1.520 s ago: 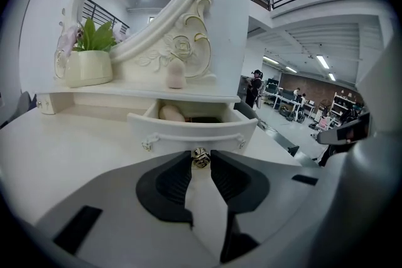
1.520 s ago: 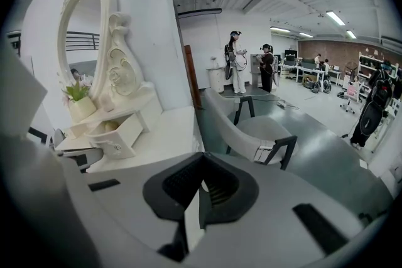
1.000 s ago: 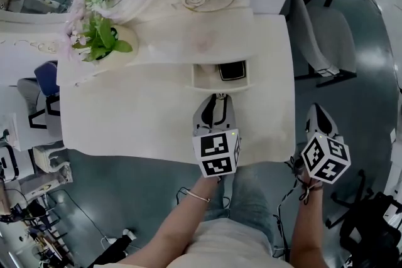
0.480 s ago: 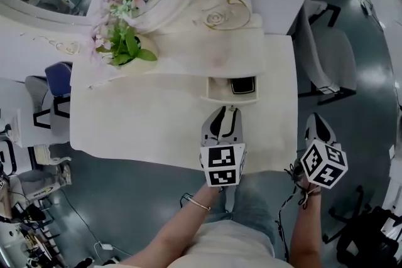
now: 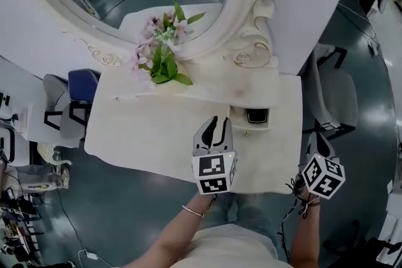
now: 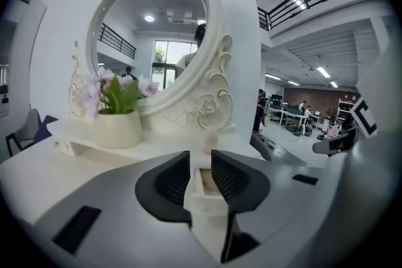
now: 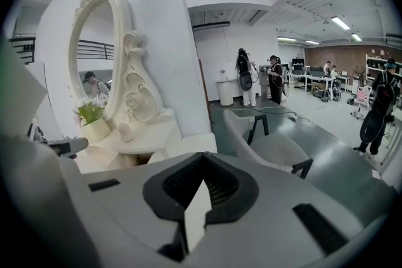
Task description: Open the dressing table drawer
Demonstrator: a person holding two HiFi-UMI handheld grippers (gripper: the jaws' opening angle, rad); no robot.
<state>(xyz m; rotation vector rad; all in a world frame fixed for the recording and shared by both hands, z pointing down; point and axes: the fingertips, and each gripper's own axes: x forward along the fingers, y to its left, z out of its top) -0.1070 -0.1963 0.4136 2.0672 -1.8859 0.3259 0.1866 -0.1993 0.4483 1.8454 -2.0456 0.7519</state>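
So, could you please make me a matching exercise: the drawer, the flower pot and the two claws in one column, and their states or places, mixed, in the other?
Column one:
1 drawer
2 flower pot
3 left claw
4 right claw

Column two:
a shut, empty
b in front of the mirror
c pulled out, dark item inside
d open, holds nothing

Pairs: 1-c, 2-b, 3-d, 4-a
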